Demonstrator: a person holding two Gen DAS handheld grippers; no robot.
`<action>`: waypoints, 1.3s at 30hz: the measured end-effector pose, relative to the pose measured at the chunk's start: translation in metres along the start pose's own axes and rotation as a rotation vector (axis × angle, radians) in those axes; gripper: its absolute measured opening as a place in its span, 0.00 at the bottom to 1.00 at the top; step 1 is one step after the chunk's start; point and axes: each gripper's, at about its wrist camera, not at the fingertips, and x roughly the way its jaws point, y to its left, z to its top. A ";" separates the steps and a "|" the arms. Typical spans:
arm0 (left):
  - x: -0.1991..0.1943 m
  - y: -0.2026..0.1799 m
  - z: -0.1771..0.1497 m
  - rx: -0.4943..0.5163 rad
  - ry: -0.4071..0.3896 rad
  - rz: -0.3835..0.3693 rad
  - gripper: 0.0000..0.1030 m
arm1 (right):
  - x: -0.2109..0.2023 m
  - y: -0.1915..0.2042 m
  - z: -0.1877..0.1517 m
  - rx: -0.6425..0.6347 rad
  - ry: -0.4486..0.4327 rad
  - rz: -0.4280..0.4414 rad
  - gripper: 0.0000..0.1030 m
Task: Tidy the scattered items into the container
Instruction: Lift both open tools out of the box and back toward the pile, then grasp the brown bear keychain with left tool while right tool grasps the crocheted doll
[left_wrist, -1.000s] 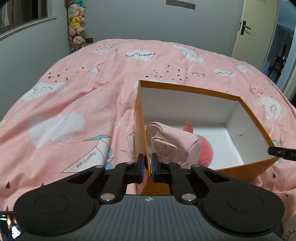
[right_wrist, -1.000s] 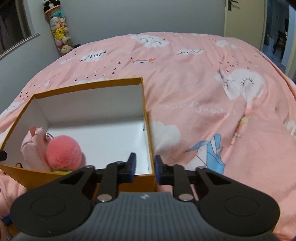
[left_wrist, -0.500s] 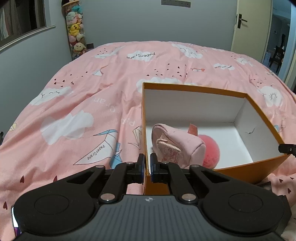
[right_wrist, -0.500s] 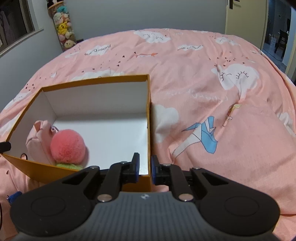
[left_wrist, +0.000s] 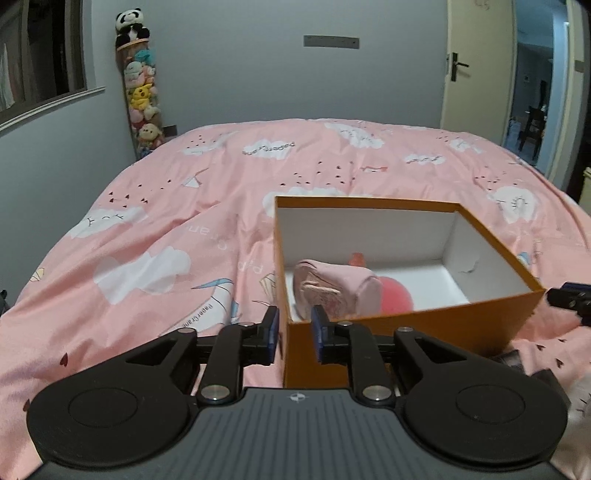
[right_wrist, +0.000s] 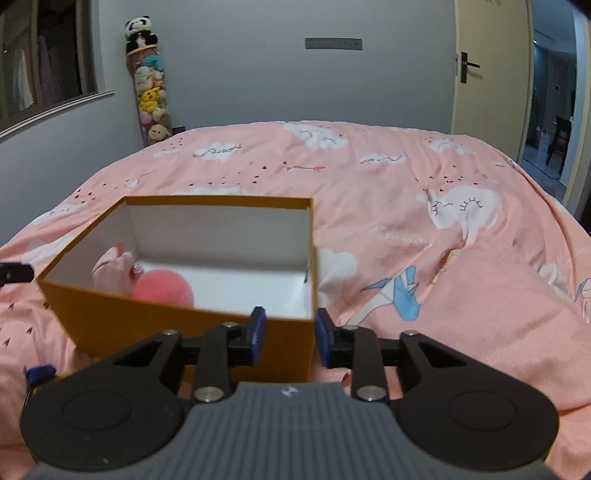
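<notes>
My left gripper (left_wrist: 294, 335) and right gripper (right_wrist: 287, 335) are both opening, each astride a near corner of the orange box (left_wrist: 406, 332) on the bed (left_wrist: 155, 236), gripping nothing; the pink pouch (left_wrist: 336, 286) lies inside.

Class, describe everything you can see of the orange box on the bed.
The orange box is open-topped, rectangular, seemingly cardboard, orange outside and white inside. It sits upright on the pink bedcover. Inside, at one end, lie a pink pouch and a pink pompom; the rest of its floor is bare.
</notes>
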 end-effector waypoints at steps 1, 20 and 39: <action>-0.002 0.000 -0.002 0.001 0.000 -0.010 0.25 | -0.001 0.002 -0.003 -0.006 0.008 0.006 0.35; -0.017 -0.030 -0.056 0.237 0.258 -0.431 0.36 | -0.009 0.055 -0.060 -0.126 0.242 0.251 0.37; 0.018 -0.006 -0.079 -0.009 0.548 -0.188 0.46 | -0.005 0.117 -0.081 -0.608 0.335 0.440 0.46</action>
